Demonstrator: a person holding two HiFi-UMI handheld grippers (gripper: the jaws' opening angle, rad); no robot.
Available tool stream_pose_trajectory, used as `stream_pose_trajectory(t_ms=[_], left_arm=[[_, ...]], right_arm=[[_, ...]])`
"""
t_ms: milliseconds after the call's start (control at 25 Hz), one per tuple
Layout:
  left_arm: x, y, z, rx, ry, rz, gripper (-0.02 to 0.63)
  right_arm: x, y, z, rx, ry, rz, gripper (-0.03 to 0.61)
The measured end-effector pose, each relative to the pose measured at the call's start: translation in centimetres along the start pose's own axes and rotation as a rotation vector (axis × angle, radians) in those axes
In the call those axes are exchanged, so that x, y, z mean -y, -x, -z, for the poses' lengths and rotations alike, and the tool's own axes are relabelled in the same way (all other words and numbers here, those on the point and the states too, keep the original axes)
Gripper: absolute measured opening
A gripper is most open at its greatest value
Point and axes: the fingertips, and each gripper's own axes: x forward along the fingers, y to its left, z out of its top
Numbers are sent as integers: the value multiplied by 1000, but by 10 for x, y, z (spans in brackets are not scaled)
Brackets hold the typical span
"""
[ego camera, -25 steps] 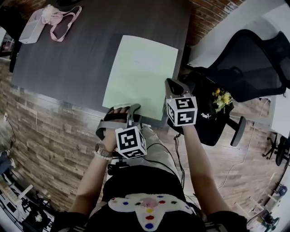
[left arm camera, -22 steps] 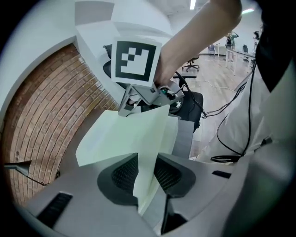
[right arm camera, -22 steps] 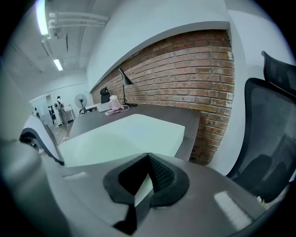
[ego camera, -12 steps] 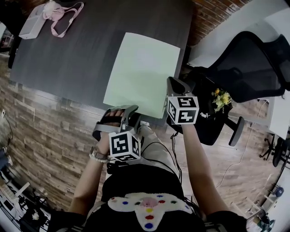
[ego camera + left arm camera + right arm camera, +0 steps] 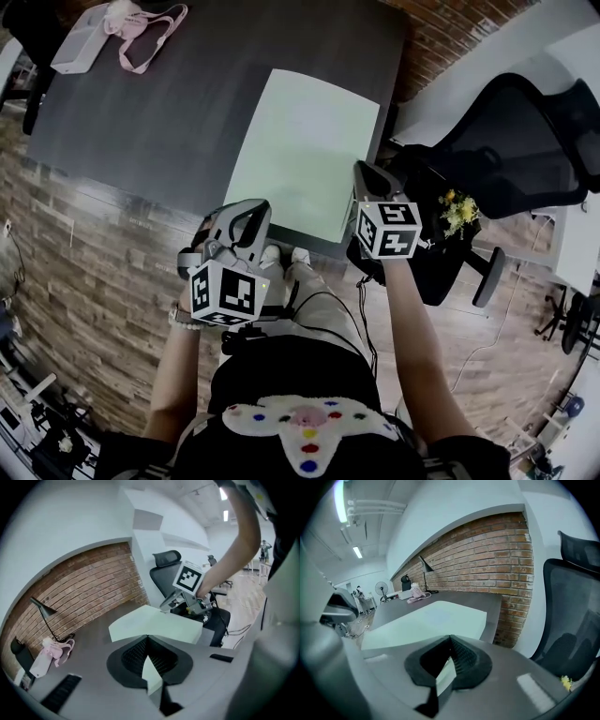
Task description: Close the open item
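A pale green folder [image 5: 305, 155] lies flat on the dark table [image 5: 159, 122]; it also shows in the left gripper view [image 5: 154, 625] and the right gripper view [image 5: 426, 620]. My left gripper [image 5: 249, 212] hangs above the table's near edge, by the folder's near left corner. Its jaws have just been closing, and they stand shut [image 5: 147, 640] with nothing between them. My right gripper [image 5: 364, 172] sits at the folder's right edge near the table corner. Its jaws are shut [image 5: 451, 640], and no grip on the folder shows.
A white box with a pink strap [image 5: 84, 42] lies at the table's far left corner, by a desk lamp [image 5: 44, 613]. A black office chair [image 5: 511, 141] and yellow flowers [image 5: 459, 208] are on the right. A brick wall [image 5: 487, 559] runs behind the table.
The left gripper lifted off the folder's near edge, shifted left and rolled; its jaws opened wider, then shut. The right gripper stayed where it was.
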Motion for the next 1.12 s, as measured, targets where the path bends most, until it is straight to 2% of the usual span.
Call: stream_pose_trajectory(t_ms=[120, 400, 520, 760, 1120], left_arm=[[-18, 12, -15, 88, 89, -19, 6], [-58, 40, -42, 227, 279, -67, 6], [-74, 53, -52, 283, 337, -95, 6], [-95, 76, -67, 335, 349, -133, 6], [-102, 97, -70, 352, 355, -158, 6]], right_arm=[[-12, 12, -12, 38, 32, -11, 8], [-42, 47, -48, 154, 108, -16, 8], [-53, 64, -67, 210, 127, -21, 8], [-69, 95, -99, 296, 165, -32, 8], [-88, 124, -127, 389, 198, -49, 8]])
